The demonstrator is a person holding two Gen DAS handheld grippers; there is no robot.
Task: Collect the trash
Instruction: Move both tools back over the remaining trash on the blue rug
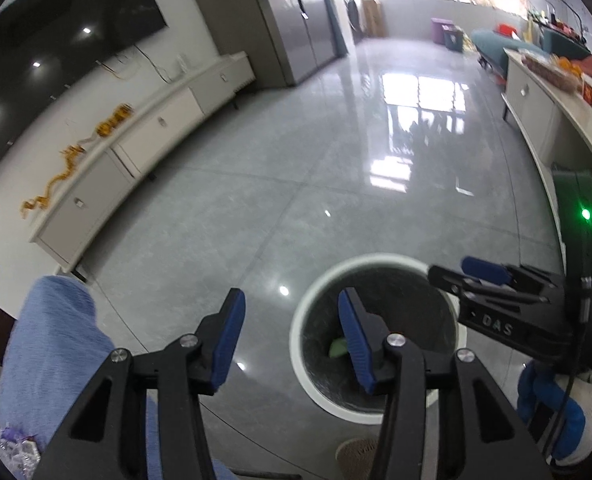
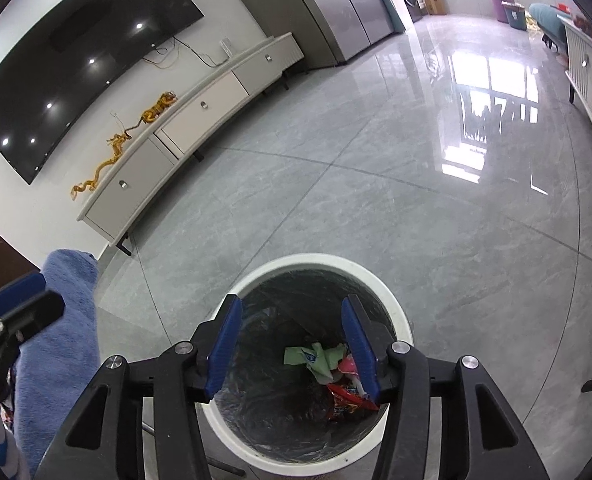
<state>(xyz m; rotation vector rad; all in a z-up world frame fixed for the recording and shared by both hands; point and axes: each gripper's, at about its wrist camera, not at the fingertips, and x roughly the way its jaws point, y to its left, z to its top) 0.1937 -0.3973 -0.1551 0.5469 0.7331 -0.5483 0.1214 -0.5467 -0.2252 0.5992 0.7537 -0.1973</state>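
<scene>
**Both claws spread over the bin, trash sitting at the bottom**

From my right wrist feed, the right gripper hangs straight over the round white trash bin with the dark liner, blue pads spread wide, nothing between them. Down in the bin at about 5 o'clock lies the crumpled green wrapper, touching the red and pink snack wrappers beside it.

On the left wrist feed, the left gripper is spread wide too and empty, sitting at the bin's 9 o'clock side, with its right pad over the opening and its left pad over the floor. The right gripper pokes in at 3 o'clock.

Room stuff: glossy grey tiled floor with window glare toward 1 o'clock. A long white low cabinet runs along the wall at 10 o'clock, with a golden dragon ornament on top and a big black wall-mounted TV above it. Tall grey cupboard doors stand at 12. A fuzzy blue cloth-covered thing sits at 8 o'clock; can't tell what it is.
</scene>
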